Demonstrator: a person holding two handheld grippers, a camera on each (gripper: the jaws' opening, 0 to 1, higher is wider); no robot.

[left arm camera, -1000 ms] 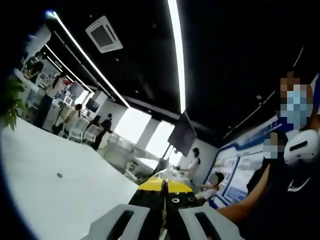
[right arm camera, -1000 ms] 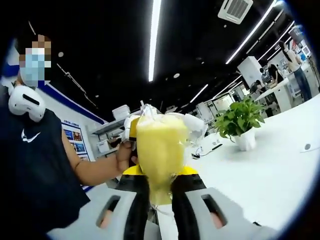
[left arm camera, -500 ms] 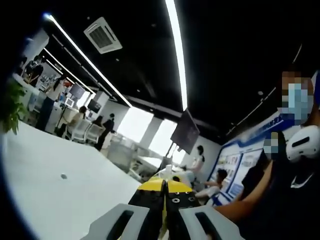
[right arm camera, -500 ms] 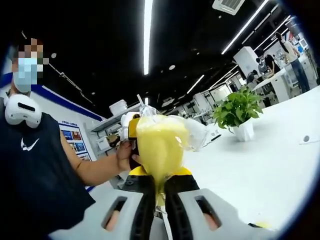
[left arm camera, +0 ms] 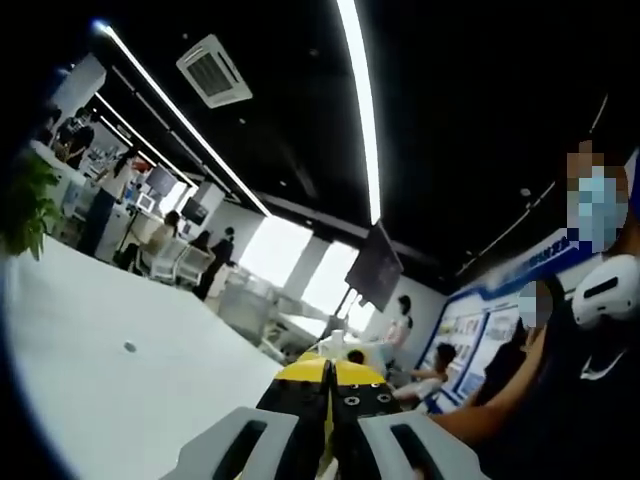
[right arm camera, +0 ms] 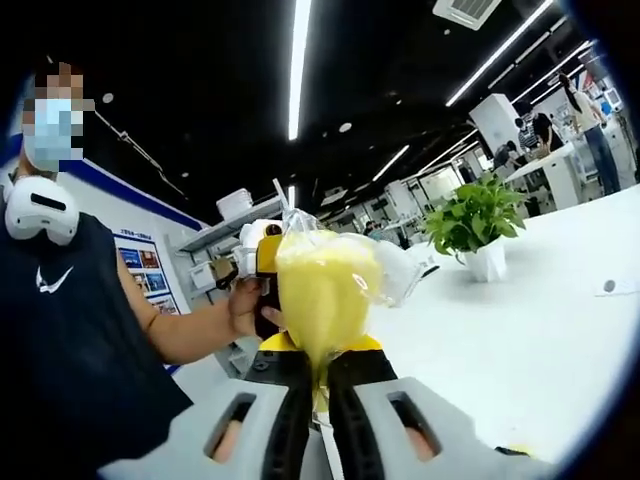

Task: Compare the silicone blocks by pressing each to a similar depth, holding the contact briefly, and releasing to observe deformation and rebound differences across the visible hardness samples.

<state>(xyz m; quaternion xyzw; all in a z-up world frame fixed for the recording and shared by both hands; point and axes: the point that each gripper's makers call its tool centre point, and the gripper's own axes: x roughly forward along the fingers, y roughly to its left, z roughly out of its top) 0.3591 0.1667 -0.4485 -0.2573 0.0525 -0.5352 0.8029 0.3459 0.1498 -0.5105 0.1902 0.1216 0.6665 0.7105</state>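
Right gripper [right arm camera: 318,372]: black jaws with yellow tips, clamped on the lower end of the yellow block, seen in the right gripper view.
Yellow block [right arm camera: 322,290]: soft, rounded, pale yellow silicone lump, held up in the air above the jaws, narrowing to a pinched neck where they squeeze it.
Bag [right arm camera: 392,268]: thin, clear, crinkled plastic wrapped around the yellow block; a loose fold bulges to the right and a twisted tip sticks up at the top.
Left gripper [left arm camera: 328,385]: black jaws with yellow tips, pressed together with nothing visible between them, pointing away over the worktop.
Hand [right arm camera: 245,305]: the person's hand, just left of the block, gripping a white and black device behind it.
Worktop [right arm camera: 520,340]: smooth, plain white surface spreading to the right and far side.
Plant pot [right arm camera: 489,260]: small white pot on the far worktop holding a leafy green plant.
Ceiling: dark, with long bright light strips.
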